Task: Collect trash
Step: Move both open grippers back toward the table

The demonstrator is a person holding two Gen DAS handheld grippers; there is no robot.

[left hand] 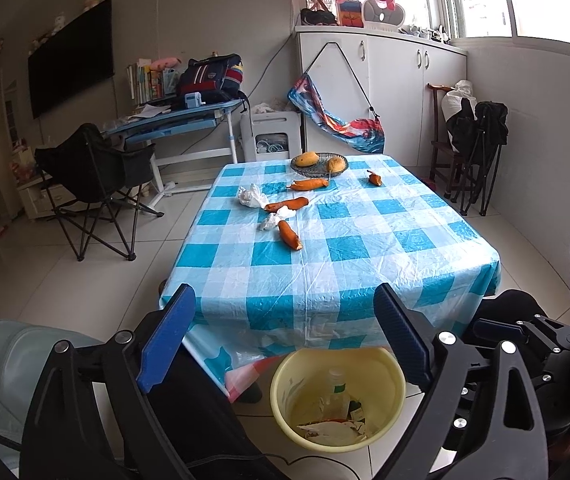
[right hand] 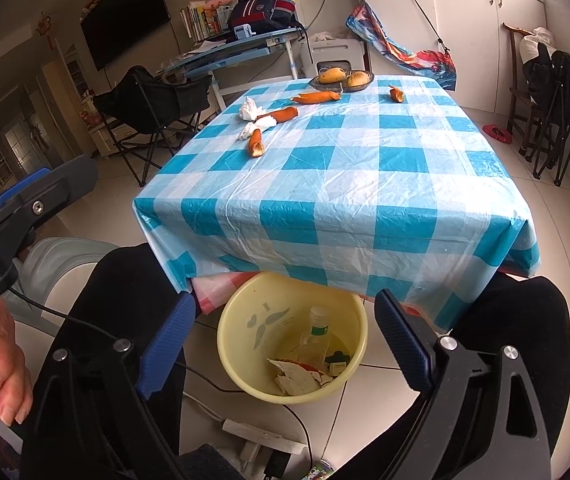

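- Left gripper (left hand: 285,336): jaws spread wide, nothing between the blue pads; it hangs over the near edge of the table (left hand: 365,232).
- Right gripper (right hand: 285,344): jaws wide as well, empty; aimed steeply down.
- Yellow bin (right hand: 245,372) on the floor, tucked partly under the table's near edge; in both wrist views it shows in the gap between the jaws, low in the left one. Inside: a clear plastic bottle (right hand: 317,336) leaning upright, torn paper scraps (right hand: 297,376), a small dark carton.
- Beyond the left jaws, far side of the checked cloth: orange peel pieces, one nearest (left hand: 289,235), one above it (left hand: 287,204), one longer (left hand: 309,184), one small and apart to the right (left hand: 374,178).
- Crumpled white tissues (left hand: 252,197) among the left-hand peels; some touch the peels.
- Fruit dish (left hand: 297,166) at the far edge with two mangoes.
- A person's hand (right hand: 1,364) grips the left tool's handle, seen left of the right jaws; dark-trousered knees flank the bin.
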